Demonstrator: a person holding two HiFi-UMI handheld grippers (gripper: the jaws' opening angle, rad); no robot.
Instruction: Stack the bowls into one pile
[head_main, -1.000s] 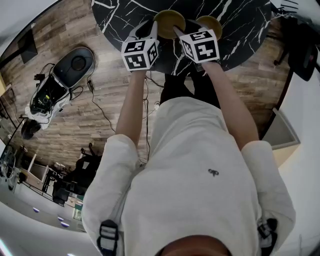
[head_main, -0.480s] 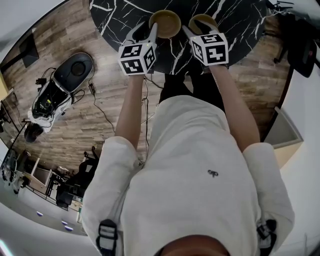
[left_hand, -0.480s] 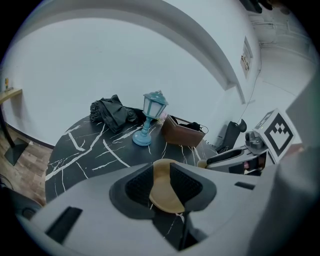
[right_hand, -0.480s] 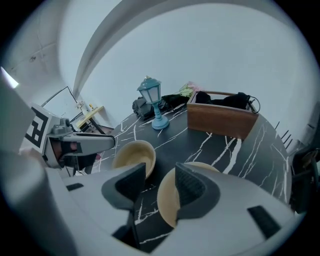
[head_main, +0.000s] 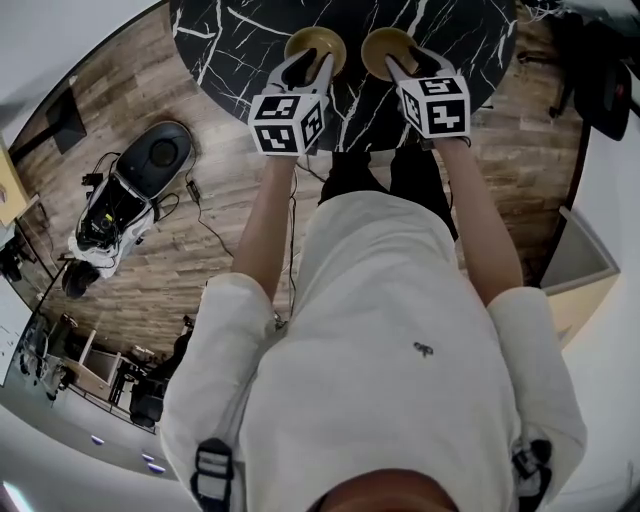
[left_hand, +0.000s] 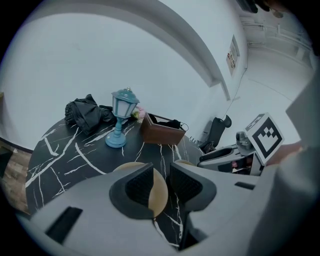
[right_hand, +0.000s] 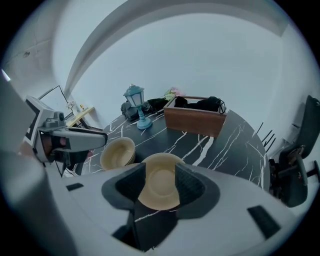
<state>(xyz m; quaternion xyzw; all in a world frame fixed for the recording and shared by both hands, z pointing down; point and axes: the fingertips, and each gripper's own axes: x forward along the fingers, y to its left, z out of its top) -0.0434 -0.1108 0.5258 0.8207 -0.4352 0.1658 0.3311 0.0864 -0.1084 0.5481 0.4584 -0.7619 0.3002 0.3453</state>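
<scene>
Two tan bowls sit apart near the front edge of the black marble table (head_main: 240, 30). In the head view the left bowl (head_main: 315, 42) lies just past my left gripper (head_main: 310, 64), and the right bowl (head_main: 385, 45) just past my right gripper (head_main: 405, 64). The left gripper view shows the left gripper (left_hand: 161, 172) open by a narrow gap above the left bowl (left_hand: 159, 193), holding nothing. In the right gripper view the right gripper (right_hand: 160, 175) stands open over the right bowl (right_hand: 160, 189), with the left bowl (right_hand: 118, 152) beside it.
A blue lantern lamp (right_hand: 136, 107), a brown wooden box (right_hand: 195, 121) and a black bundle (left_hand: 85, 114) stand at the far side of the table. A dark chair (right_hand: 295, 165) is at the right. A floor device with cables (head_main: 130, 180) lies left on the wood floor.
Both grippers have moved forward to the bowls and spread apart, the right one shifting right. Both bowls stay on the table.
</scene>
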